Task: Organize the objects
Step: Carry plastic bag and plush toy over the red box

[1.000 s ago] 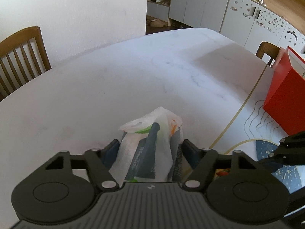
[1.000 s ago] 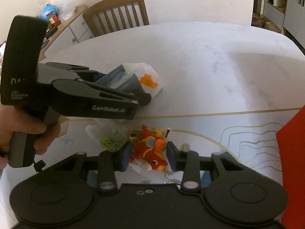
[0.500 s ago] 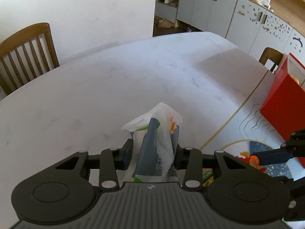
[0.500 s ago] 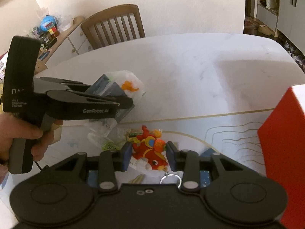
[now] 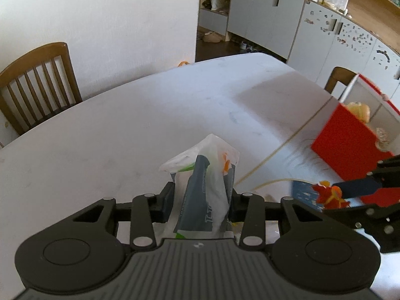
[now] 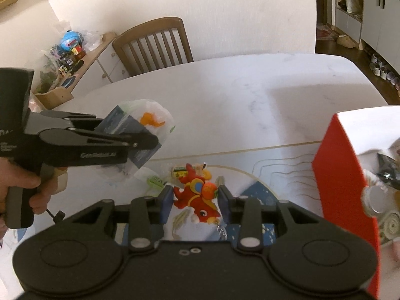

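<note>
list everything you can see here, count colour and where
plastic bag: one, clear white with dark blue packets and an orange mark inside, clamped in the left hand-held gripper, off the table
dragon toy: one, red and orange, clamped in the right hand-held gripper
box: one, red outside and white inside, open, on the table's right side, items inside
table: one, white marble with a gold line
wrappers: a few, clear and green, on the table under the toy
chairs: two, brown wood, at the table's edge
cabinets: a row, grey, far wall
left hand-held gripper: black
right hand-held gripper: black
hand: one, holding the left hand-held gripper's handle
</note>
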`<move>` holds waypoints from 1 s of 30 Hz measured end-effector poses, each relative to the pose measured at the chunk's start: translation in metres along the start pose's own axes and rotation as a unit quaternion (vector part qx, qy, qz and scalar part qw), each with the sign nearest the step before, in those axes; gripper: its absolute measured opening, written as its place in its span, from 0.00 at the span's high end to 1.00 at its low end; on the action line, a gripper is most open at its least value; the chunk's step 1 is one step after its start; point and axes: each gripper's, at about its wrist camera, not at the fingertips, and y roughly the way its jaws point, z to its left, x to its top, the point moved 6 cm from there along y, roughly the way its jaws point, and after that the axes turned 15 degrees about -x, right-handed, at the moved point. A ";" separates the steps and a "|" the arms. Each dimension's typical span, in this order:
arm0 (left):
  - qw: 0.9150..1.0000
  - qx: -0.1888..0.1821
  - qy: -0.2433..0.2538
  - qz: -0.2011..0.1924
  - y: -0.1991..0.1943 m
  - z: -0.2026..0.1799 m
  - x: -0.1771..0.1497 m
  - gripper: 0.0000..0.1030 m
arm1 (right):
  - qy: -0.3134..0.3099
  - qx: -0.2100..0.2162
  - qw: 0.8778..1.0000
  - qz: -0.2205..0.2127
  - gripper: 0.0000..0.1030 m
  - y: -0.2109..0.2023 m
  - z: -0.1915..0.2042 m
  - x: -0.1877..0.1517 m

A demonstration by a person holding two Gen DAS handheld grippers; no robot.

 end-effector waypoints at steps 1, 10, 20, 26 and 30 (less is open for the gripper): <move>1.000 -0.005 0.000 0.000 -0.004 -0.005 -0.001 0.62 | -0.001 0.000 1.000 -0.001 0.63 -0.004 -0.002 -0.001; 1.000 -0.022 -0.008 0.008 -0.028 -0.054 -0.014 0.62 | -0.001 0.020 1.000 -0.013 0.63 -0.045 -0.028 -0.010; 1.000 -0.008 -0.002 0.024 -0.041 -0.120 -0.019 0.62 | -0.010 0.048 0.999 -0.003 0.63 -0.085 -0.073 -0.022; 1.000 -0.014 0.003 0.027 -0.034 -0.166 -0.015 0.62 | -0.004 0.048 0.999 -0.017 0.63 -0.103 -0.109 -0.024; 0.999 -0.020 0.012 0.029 -0.025 -0.197 -0.008 0.62 | 0.001 0.047 0.998 -0.031 0.63 -0.113 -0.131 -0.023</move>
